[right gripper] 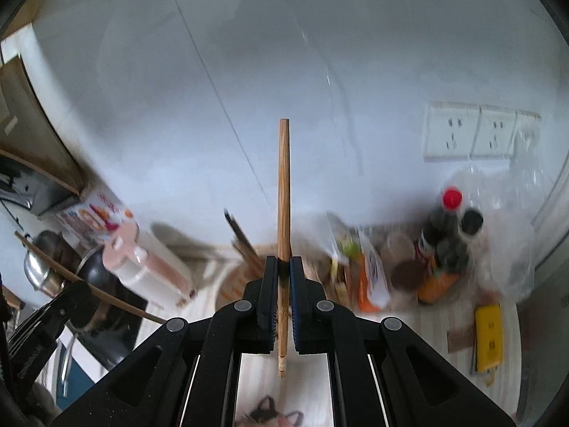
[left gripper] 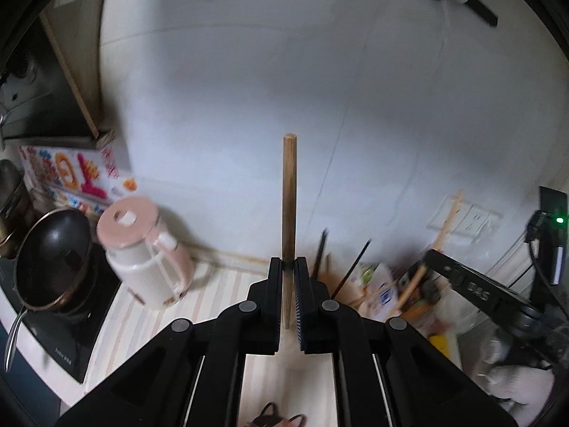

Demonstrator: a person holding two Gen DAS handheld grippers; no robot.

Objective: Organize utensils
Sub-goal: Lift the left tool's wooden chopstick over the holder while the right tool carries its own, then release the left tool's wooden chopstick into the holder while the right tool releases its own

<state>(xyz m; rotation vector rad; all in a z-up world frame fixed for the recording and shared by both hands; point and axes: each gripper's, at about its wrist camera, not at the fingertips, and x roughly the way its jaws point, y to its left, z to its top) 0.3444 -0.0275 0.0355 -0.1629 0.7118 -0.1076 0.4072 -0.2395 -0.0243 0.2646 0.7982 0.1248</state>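
chopsticks are the thing here, one wooden stick pinched in each gripper. going big to small: the white tiled wall [left gripper: 320, 71] fills most of both views, with the striped counter [left gripper: 220, 284] below it. at about 9 o'clock in the left wrist view there's a pink-lidded kettle [left gripper: 142, 256], with a dark wok [left gripper: 53, 259] on a black cooktop just beside it. in the right wrist view, sauce bottles [right gripper: 448, 238] sit at 3 o'clock.

the left gripper [left gripper: 288, 267] is clamped on a wooden chopstick [left gripper: 288, 192], long axis running straight out to 12 o'clock along the fingers. the right gripper [right gripper: 283, 265] is clamped the same way on its own chopstick [right gripper: 283, 185], also pointing to 12.

what the next move probably hangs on: a holder with dark chopsticks [right gripper: 238, 238] poking out sits just left of the right gripper's tips, around 11 o'clock. in the left view those dark sticks sit at about 1 o'clock. which hand is nearer is hard to call.

hard to make out: the holder's body is hidden behind the fingers and smeared by blur, and the packets by the bottles are too blurry to name.
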